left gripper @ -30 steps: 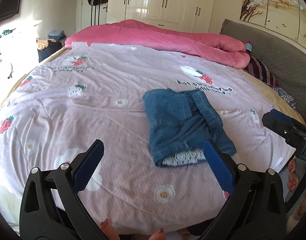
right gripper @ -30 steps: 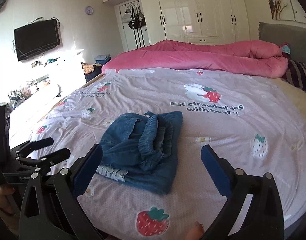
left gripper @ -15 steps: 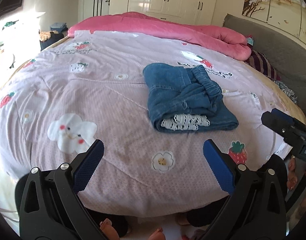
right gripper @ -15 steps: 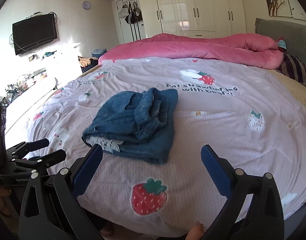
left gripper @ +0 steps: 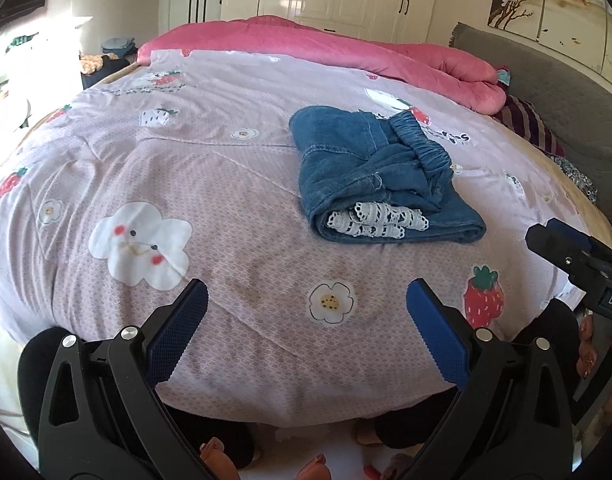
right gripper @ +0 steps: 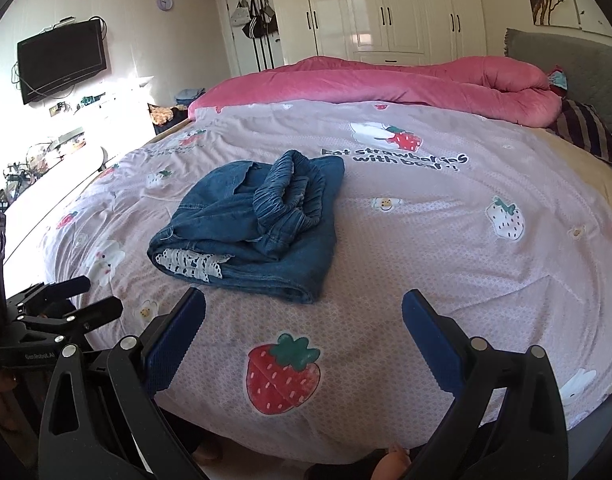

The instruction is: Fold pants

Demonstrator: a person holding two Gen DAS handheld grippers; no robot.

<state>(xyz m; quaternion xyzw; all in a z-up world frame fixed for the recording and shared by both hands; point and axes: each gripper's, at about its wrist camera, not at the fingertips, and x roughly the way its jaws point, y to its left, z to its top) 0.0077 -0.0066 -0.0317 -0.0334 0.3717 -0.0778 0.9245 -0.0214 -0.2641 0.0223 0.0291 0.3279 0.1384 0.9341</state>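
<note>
Left gripper (left gripper: 304,320) and right gripper (right gripper: 304,330) both hover, jaws spread wide, empty.

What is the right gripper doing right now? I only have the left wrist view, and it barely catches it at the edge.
Observer: The right gripper has its fingers wide open, holding nothing.
Operator: Where are the pants from its side?
Observer: The folded pants lie ahead, left of its centre, apart from it.
Operator: Anything on the wall past the bed's left side?
Observer: A wall-mounted TV.
</note>
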